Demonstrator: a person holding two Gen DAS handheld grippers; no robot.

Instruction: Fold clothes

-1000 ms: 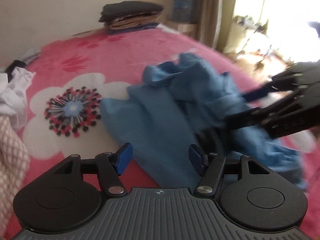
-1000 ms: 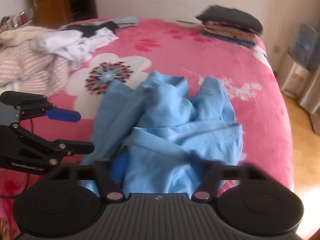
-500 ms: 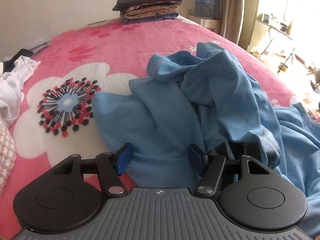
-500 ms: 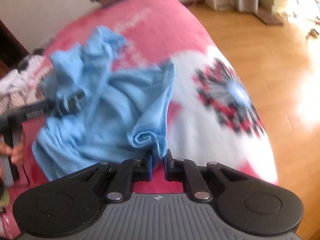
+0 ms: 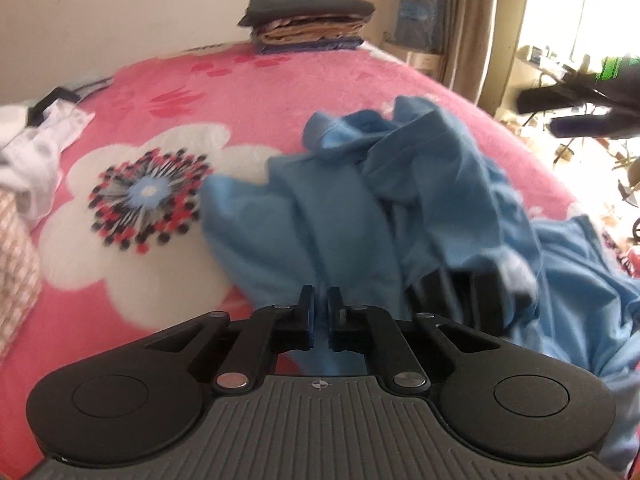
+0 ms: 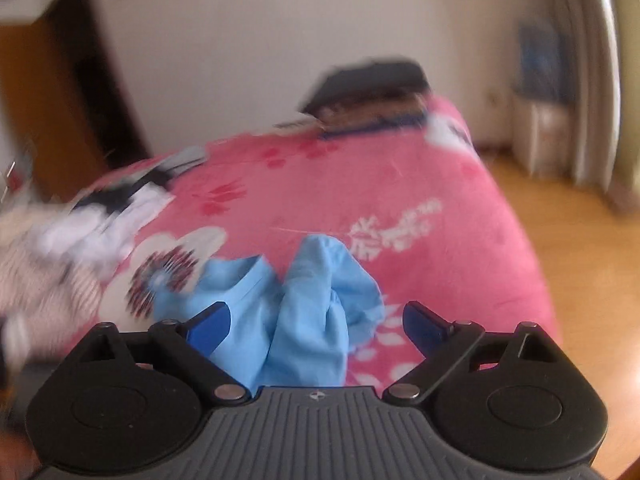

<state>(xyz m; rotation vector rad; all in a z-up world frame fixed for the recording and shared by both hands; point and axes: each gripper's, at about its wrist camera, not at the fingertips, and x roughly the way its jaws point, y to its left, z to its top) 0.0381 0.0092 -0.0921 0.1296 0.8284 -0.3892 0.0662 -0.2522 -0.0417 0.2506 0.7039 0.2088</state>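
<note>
A crumpled light blue garment [image 5: 360, 208] lies on the pink flowered blanket [image 5: 248, 92] of a bed. My left gripper [image 5: 323, 312] is low at the garment's near edge. Its blue-padded fingers are closed together on a fold of the blue fabric, which shows below them. In the right wrist view, which is motion-blurred, my right gripper [image 6: 318, 320] stands open above a bunched part of the blue garment [image 6: 308, 304], with nothing pinched. The left wrist view shows the right gripper [image 5: 580, 108] as a dark blurred shape held high at the far right.
A stack of folded clothes [image 5: 308, 16] sits at the bed's far edge by the wall. A heap of white and patterned clothes [image 5: 28, 168] lies at the left. The bed's right edge drops to a wooden floor [image 6: 580, 260], with a curtain and a blue container beyond.
My left gripper went from open to shut on the garment's near edge. My right gripper, pinching a garment edge half a second ago, has opened and swung up to face the wall.
</note>
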